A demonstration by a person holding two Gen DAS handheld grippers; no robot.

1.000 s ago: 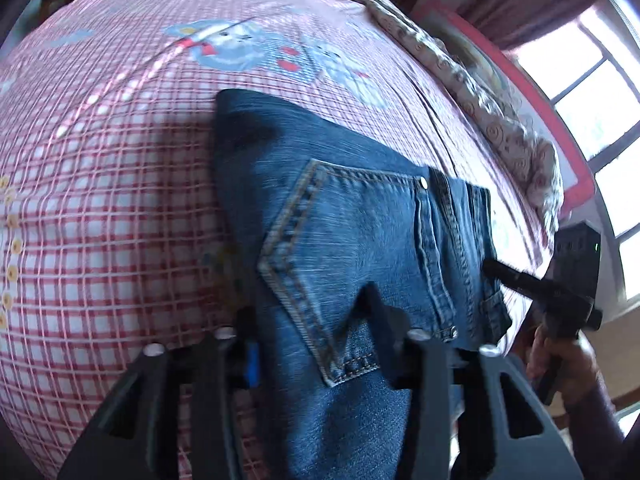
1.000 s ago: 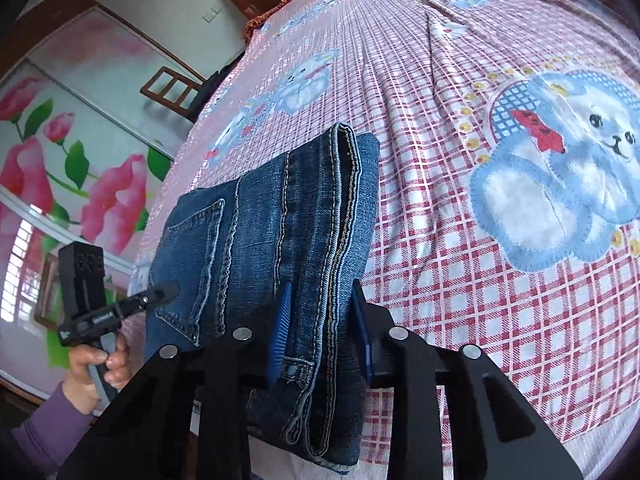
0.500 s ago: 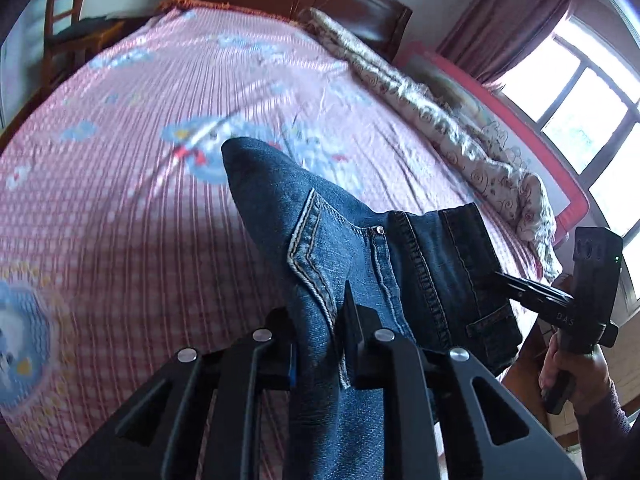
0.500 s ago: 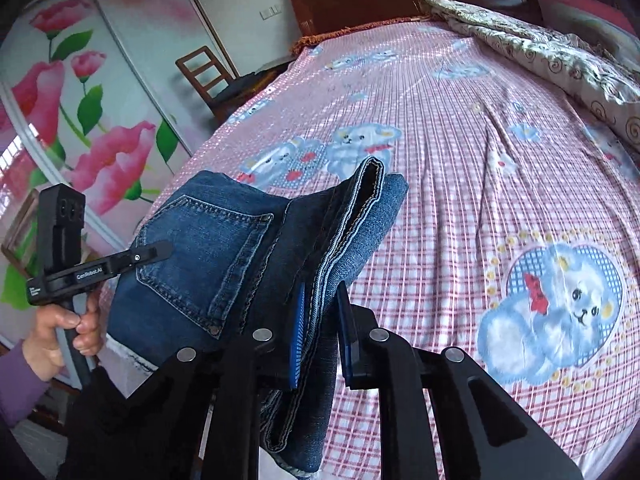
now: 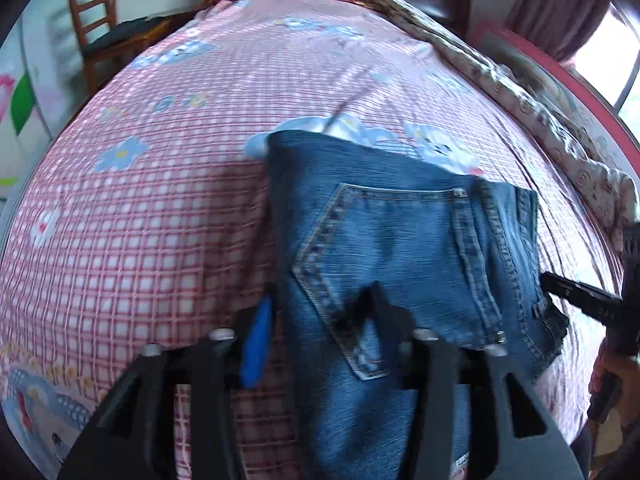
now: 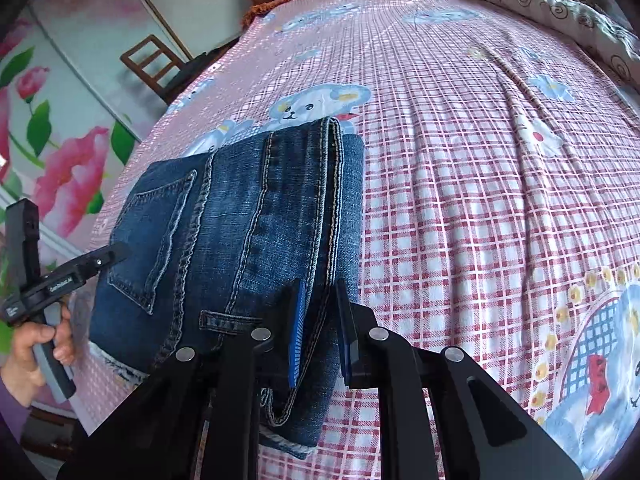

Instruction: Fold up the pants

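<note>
Both views jeans (image 5: 400, 248), window (image 5: 624, 60) left only

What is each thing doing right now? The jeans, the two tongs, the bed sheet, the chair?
Jeans: folded into a bundle, lying on the bed.
Left tongs: open, just been opening, denim edge between them, not squeezed.
Right tongs: shut on the jeans' thick seam edge.
Bed sheet: spread out, a few wrinkles.
Chair: upright beside the bed.
</note>
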